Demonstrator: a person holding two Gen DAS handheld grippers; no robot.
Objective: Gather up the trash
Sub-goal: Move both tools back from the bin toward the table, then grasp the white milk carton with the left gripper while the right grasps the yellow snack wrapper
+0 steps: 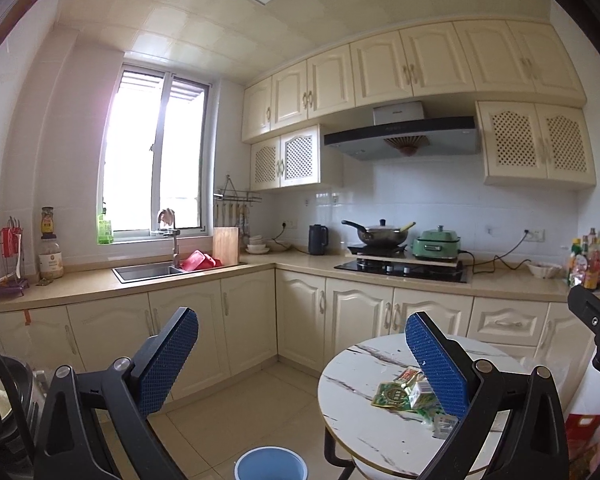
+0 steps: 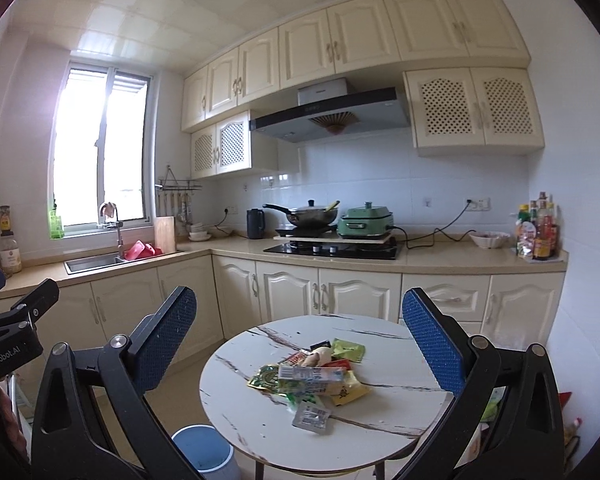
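A pile of trash [image 2: 316, 376], green, yellow and red wrappers and small packets, lies in the middle of a round white marble-look table [image 2: 240, 412]. It also shows in the left wrist view [image 1: 408, 394], partly hidden by a finger. A blue-rimmed bin [image 2: 208, 452] stands on the floor left of the table; it shows in the left wrist view [image 1: 271, 463] too. My right gripper [image 2: 300, 332] is open and empty, held above the table's near side. My left gripper [image 1: 302, 344] is open and empty, left of the table above the floor.
Cream kitchen cabinets run along an L-shaped counter [image 2: 440, 262] with a sink [image 2: 94, 262], a hob with a wok [image 2: 312, 216] and a green cooker [image 2: 366, 222]. Sauce bottles [image 2: 538, 228] stand at the counter's right end. Tiled floor [image 1: 236, 412] lies between table and cabinets.
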